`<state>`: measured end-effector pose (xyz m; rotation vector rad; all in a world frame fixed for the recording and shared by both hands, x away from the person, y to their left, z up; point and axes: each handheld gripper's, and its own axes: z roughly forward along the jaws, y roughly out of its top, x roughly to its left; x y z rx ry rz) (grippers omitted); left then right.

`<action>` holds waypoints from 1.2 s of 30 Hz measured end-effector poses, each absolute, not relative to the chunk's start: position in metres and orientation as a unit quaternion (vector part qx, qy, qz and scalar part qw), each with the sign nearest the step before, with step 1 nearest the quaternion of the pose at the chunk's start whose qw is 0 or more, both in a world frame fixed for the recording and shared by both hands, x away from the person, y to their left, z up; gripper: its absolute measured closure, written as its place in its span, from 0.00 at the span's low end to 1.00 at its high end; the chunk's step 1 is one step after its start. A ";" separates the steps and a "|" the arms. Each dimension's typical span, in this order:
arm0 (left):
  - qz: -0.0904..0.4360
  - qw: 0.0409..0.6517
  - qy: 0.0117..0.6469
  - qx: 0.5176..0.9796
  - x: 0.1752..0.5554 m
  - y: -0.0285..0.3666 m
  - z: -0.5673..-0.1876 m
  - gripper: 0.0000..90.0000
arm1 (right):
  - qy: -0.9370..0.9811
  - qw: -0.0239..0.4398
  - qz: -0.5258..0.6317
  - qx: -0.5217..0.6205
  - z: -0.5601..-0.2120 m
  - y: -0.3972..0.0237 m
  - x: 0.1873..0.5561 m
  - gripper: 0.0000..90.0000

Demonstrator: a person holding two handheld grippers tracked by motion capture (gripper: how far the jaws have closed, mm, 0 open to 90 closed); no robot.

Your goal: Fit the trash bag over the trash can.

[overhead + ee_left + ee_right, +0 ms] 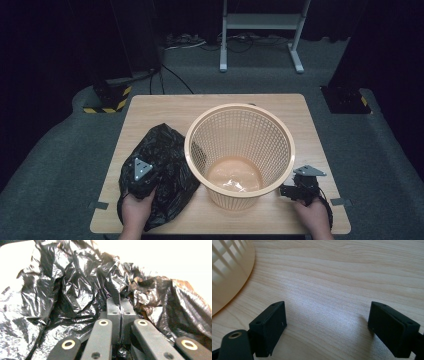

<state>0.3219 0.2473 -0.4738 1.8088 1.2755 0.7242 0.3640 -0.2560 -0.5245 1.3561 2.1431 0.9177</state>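
A wooden table (165,107) stands on grey carpet (60,150); a white metal frame (260,22) behind, in darkness.

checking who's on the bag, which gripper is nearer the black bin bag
Left. The left gripper is on the black bin bag, jaws shut on a fold. The right gripper rests across the basket, jaws open over bare table.
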 end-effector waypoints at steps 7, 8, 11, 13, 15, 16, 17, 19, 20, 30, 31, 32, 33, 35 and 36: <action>0.318 0.439 0.493 0.681 0.309 0.255 -0.455 0.98 | 0.775 0.221 0.332 0.491 -0.525 -0.256 0.364 0.16; 0.321 0.445 0.492 0.676 0.307 0.257 -0.452 0.98 | 0.775 0.221 0.332 0.490 -0.525 -0.256 0.364 0.16; 0.334 0.462 0.487 0.662 0.301 0.261 -0.443 0.98 | 0.775 0.221 0.332 0.491 -0.525 -0.256 0.364 0.16; 0.343 0.472 0.482 0.653 0.297 0.264 -0.434 0.98 | 0.775 0.221 0.332 0.490 -0.525 -0.256 0.364 0.16; 0.353 0.480 0.480 0.644 0.293 0.266 -0.427 0.98 | 0.775 0.221 0.332 0.491 -0.525 -0.256 0.364 0.16; 0.356 0.483 0.478 0.641 0.291 0.268 -0.423 0.98 | 0.775 0.221 0.331 0.491 -0.525 -0.256 0.364 0.16; 0.365 0.489 0.475 0.634 0.288 0.270 -0.418 0.98 | 0.775 0.221 0.332 0.491 -0.525 -0.256 0.364 0.16; 0.372 0.495 0.472 0.628 0.285 0.271 -0.412 0.98 | 0.774 0.221 0.331 0.492 -0.525 -0.256 0.364 0.16; 0.376 0.499 0.469 0.624 0.283 0.272 -0.409 0.98 | 0.774 0.221 0.331 0.492 -0.525 -0.256 0.364 0.16; 0.413 0.534 0.445 0.588 0.265 0.279 -0.375 0.97 | 0.774 0.221 0.331 0.492 -0.525 -0.256 0.364 0.16; 0.415 0.537 0.443 0.586 0.263 0.279 -0.373 0.97 | 0.774 0.221 0.331 0.492 -0.525 -0.256 0.364 0.16; 0.418 0.539 0.441 0.584 0.262 0.278 -0.371 0.97 | 0.774 0.221 0.331 0.492 -0.525 -0.256 0.364 0.16; 0.421 0.541 0.439 0.581 0.260 0.278 -0.369 0.97 | 0.774 0.221 0.331 0.492 -0.525 -0.256 0.364 0.16; 0.424 0.546 0.435 0.577 0.258 0.278 -0.365 0.97 | 0.774 0.221 0.331 0.492 -0.525 -0.256 0.364 0.16; 0.427 0.546 0.433 0.576 0.257 0.278 -0.363 0.97 | 0.774 0.221 0.331 0.492 -0.525 -0.256 0.364 0.16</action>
